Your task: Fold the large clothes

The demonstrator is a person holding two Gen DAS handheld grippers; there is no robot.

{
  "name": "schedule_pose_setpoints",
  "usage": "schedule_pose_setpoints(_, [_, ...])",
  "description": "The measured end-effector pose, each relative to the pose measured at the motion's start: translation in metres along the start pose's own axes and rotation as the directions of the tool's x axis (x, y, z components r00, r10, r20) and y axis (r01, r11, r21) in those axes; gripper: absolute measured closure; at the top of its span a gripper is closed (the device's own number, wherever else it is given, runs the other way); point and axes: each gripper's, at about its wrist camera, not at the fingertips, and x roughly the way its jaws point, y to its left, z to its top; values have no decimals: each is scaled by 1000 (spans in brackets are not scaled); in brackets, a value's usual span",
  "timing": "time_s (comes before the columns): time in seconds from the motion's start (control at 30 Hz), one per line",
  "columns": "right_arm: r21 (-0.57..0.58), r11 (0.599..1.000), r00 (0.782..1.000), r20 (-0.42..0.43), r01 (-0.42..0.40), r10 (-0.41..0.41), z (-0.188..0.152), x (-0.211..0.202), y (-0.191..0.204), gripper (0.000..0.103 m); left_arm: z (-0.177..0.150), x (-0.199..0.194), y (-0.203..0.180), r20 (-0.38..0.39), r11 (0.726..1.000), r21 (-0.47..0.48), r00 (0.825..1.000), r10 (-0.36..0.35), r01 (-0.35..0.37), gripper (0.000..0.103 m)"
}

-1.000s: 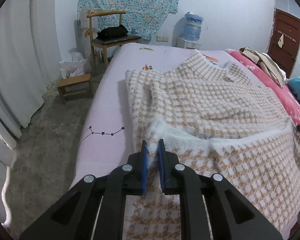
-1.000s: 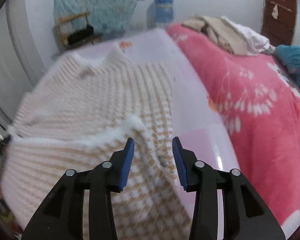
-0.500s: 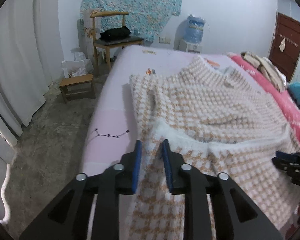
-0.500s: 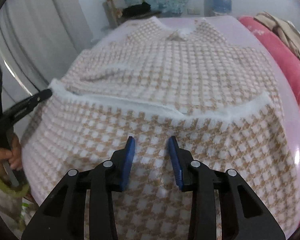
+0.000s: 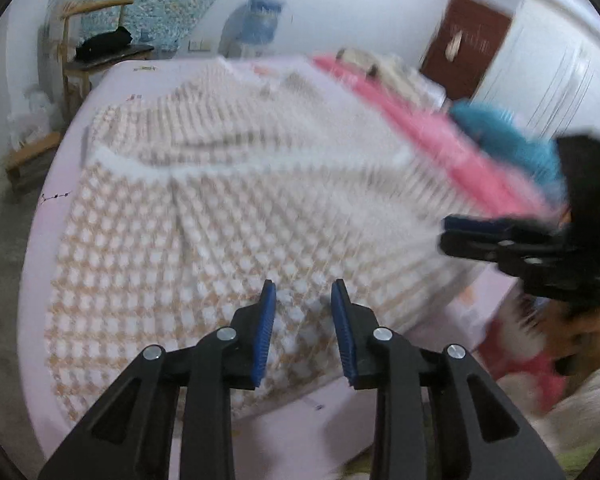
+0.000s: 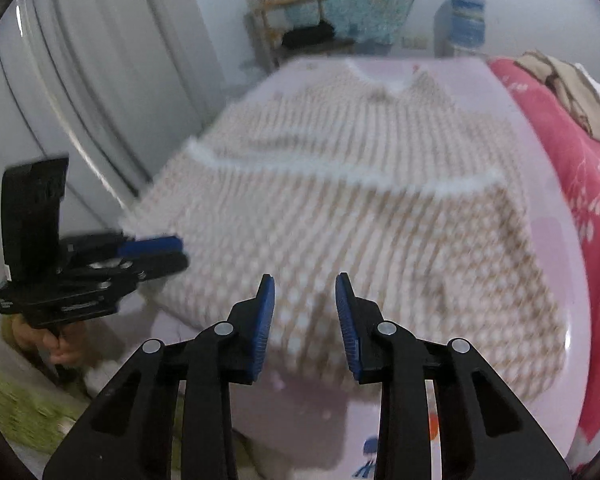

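A large tan-and-white houndstooth sweater (image 5: pixel 236 208) lies spread on the pale pink bed sheet (image 5: pixel 100 92), its lower part folded up over the body with a white hem band across. It also shows in the right wrist view (image 6: pixel 360 208). My left gripper (image 5: pixel 303 292) is open and empty above the sweater's near edge. My right gripper (image 6: pixel 305 288) is open and empty over the near edge too. Each gripper shows in the other's view: the right one (image 5: pixel 460 232) at the sweater's right side, the left one (image 6: pixel 160 248) at its left side. Both views are blurred.
A pink floral blanket (image 6: pixel 580 168) with piled clothes (image 6: pixel 568 84) lies along the bed's right. A teal garment (image 5: pixel 504 140) lies on it. A wooden chair (image 5: pixel 88 40), a small stool (image 5: pixel 32 156), a water bottle (image 6: pixel 464 16) and white curtains (image 6: pixel 100 80) stand around the bed.
My left gripper let go of the sweater's white hem and opened. Both grippers pulled back toward the near edge of the bed, and the folded part now lies flat.
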Motion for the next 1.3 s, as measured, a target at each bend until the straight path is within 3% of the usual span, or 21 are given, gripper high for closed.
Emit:
schedule_pose_setpoints(0.1, [0, 999, 998, -43, 40, -40, -16, 26, -2, 75, -4, 16, 1, -22, 999, 1, 999, 48, -48, 73])
schedule_pose_setpoints(0.23, [22, 999, 998, -48, 37, -36, -12, 19, -2, 74, 0, 15, 5, -23, 998, -10, 997, 69, -69, 73])
schedule_pose_setpoints(0.3, [-1, 999, 998, -35, 49, -49, -9, 9, 4, 74, 5, 3, 1, 9, 999, 10, 999, 42, -42, 73])
schedule_pose_setpoints(0.4, [-56, 998, 1000, 14, 4, -3, -6, -1, 19, 74, 6, -9, -12, 49, 997, 70, 998, -43, 40, 73])
schedule_pose_setpoints(0.5, [-121, 993, 1000, -26, 7, -10, -12, 16, 34, 74, -1, 7, -21, -13, 993, 117, 1000, 10, -8, 73])
schedule_pose_setpoints(0.53, [-133, 991, 998, -51, 17, -24, -19, 29, 34, 74, -6, 18, -18, -45, 994, 104, 999, 17, -12, 72])
schedule_pose_setpoints(0.63, [-128, 992, 999, -44, 7, -13, -19, 28, 32, 74, -7, 15, -11, -31, 998, 55, 999, -16, 17, 72])
schedule_pose_setpoints(0.77, [-145, 988, 998, -10, 55, -57, -16, 4, 33, 74, -11, -9, -2, 24, 998, 43, 999, 38, -39, 73])
schedule_pose_setpoints(0.87, [-116, 992, 997, -49, 51, -57, -28, 16, 24, 74, -19, 5, 13, -32, 997, 28, 997, 74, -74, 73])
schedule_pose_setpoints(0.93, [-121, 991, 998, -21, 55, -58, -32, 18, 23, 74, -21, 5, 14, -8, 997, 31, 998, 69, -69, 72])
schedule_pose_setpoints(1.07, [-96, 992, 996, -3, 87, -88, -26, -1, 15, 74, -15, -15, 10, 30, 990, 61, 991, 127, -129, 73])
schedule_pose_setpoints(1.17, [-4, 990, 990, 0, 143, -143, -34, -7, -16, 73, -20, -13, 32, 14, 979, -5, 979, 205, -205, 73])
schedule_pose_setpoints(1.23, [68, 992, 994, -44, 105, -102, -46, 9, -35, 73, -27, -3, 49, -10, 982, -81, 986, 168, -168, 72])
schedule_pose_setpoints(1.3, [66, 993, 995, -27, 101, -99, -48, 8, -35, 73, -25, -5, 50, -4, 983, -101, 988, 156, -155, 72])
